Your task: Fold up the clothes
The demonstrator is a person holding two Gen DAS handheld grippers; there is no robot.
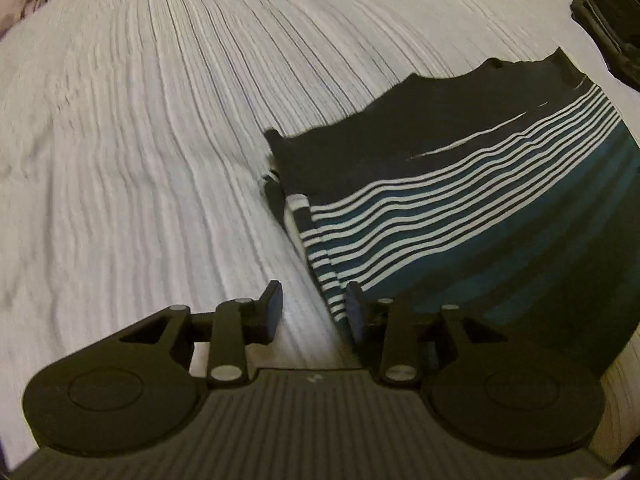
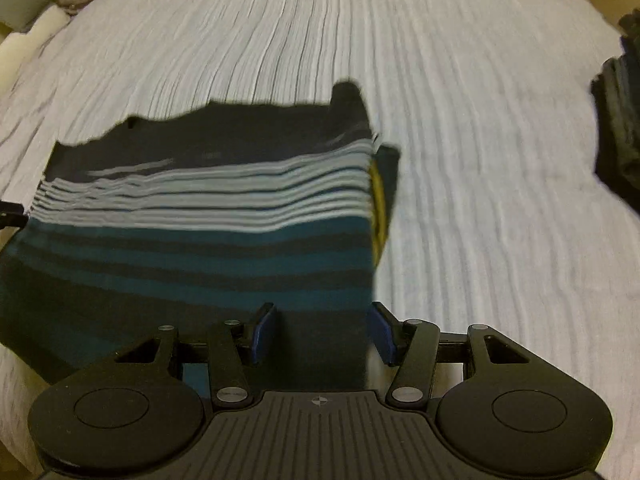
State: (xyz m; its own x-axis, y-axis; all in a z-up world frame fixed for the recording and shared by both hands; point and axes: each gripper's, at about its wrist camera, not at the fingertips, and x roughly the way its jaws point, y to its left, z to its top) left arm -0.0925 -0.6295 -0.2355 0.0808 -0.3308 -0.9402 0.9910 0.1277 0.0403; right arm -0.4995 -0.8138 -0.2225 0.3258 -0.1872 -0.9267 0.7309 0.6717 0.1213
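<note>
Wide bare bedspread (image 1: 140,140) is left to the left of the folded shirt (image 1: 460,208) and beyond it. The far right edge is taken up by a dark pile (image 2: 618,128), and pillows (image 2: 36,12) are seen at the far left corner.

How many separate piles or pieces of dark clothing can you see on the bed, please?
2: the striped garment lying folded on the white bedspread just ahead of both tools, and a dark stack at the right edge; more may lie outside the frame.

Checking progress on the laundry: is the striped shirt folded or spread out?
Folded. The striped shirt lies as a compact rectangle on the white bedspread, with layered edges stacked along its side.
</note>
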